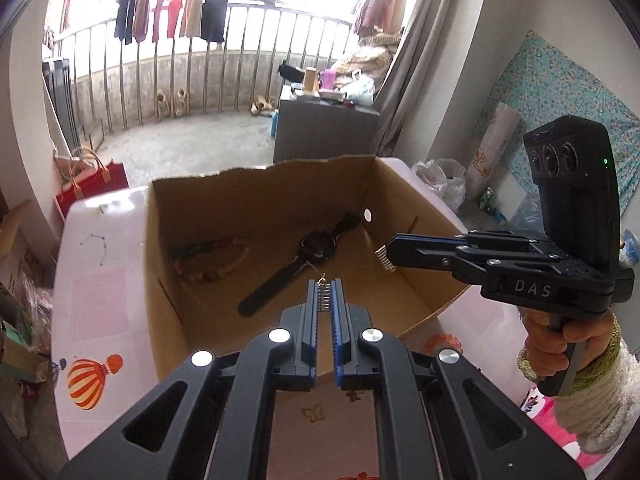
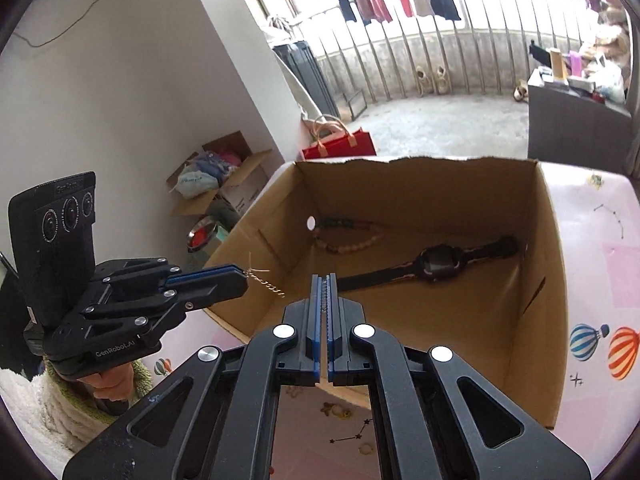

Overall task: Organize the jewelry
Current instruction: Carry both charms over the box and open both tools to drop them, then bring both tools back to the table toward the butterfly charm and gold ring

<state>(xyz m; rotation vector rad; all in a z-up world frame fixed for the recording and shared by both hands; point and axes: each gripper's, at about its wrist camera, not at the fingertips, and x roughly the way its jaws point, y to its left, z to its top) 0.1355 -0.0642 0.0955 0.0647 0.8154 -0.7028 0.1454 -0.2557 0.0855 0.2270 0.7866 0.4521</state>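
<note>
An open cardboard box (image 1: 168, 280) (image 2: 548, 320) stands on a pink table. Inside lie a black wristwatch (image 1: 316, 246) (image 2: 440, 262) and a beaded bracelet (image 1: 216, 260) (image 2: 348, 240). My left gripper (image 1: 325, 294) (image 2: 244, 276) is shut on a small gold earring (image 1: 323, 298) (image 2: 268, 280) and holds it over the box's near edge. My right gripper (image 2: 325, 292) (image 1: 390, 256) is shut on a second small gold earring (image 1: 385, 260) (image 2: 326, 296), held over the box's side.
The pink table cover (image 1: 92, 312) has balloon prints. A small pink item (image 1: 444, 342) lies on the table beside the box. A red bag (image 1: 92, 184), cartons (image 2: 224, 184) and a grey cabinet (image 1: 324, 128) stand on the floor beyond.
</note>
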